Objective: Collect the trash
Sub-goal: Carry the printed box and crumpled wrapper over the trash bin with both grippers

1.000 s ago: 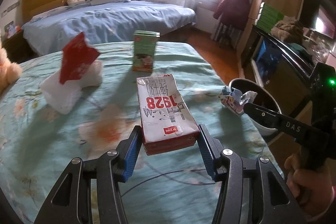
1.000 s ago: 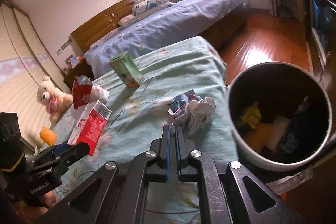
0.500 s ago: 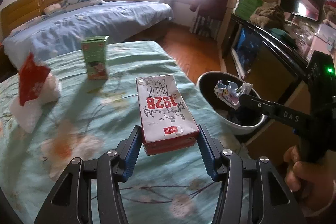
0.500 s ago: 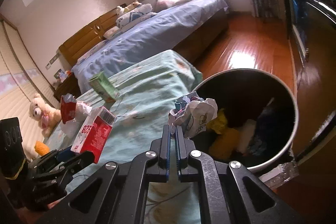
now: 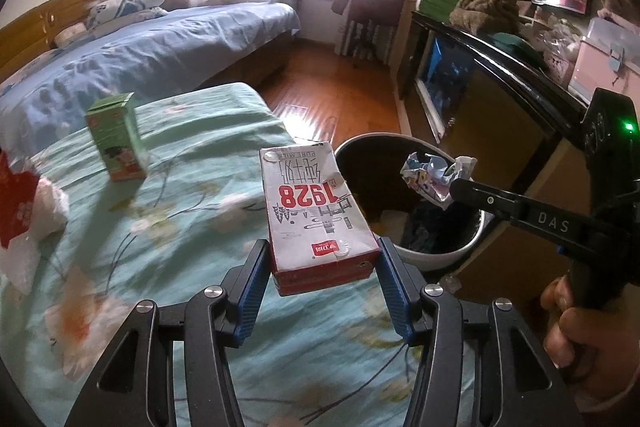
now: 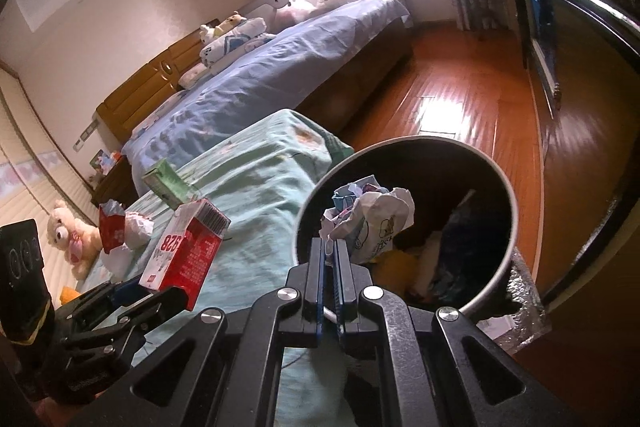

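**A:** so what's each gripper got right now?

**B:** left gripper [image 5: 324, 259] is clamped on a milk carton [image 5: 316, 211], the red and white one with 1928 on it. Blue pads are pressed on both sides of its base and it's off the surface, hanging over the edge of the green flowered bedspread [image 5: 192, 187]. The right gripper [image 6: 329, 255] has its fingers pressed together, pinching a crumpled wrapper [image 6: 372, 219] by one corner.

**A:** and where's that wrapper relative to the bin?

**B:** right over the open mouth of the trash bin [image 6: 502, 267], above the rim, not touching it. The bin sits on the wood floor [image 6: 448, 99] just beside the end of the bedspread, and there's already yellow and dark stuff inside.

**A:** anything left on the bedspread?

**B:** yep. A small green juice box [image 5: 116, 143] standing upright, well back from the carton. Further left, a red packet [image 5: 16, 211] lying on a white plastic bag [image 5: 24, 259]. Past all that there's a bed with a blue cover [image 5: 152, 47].
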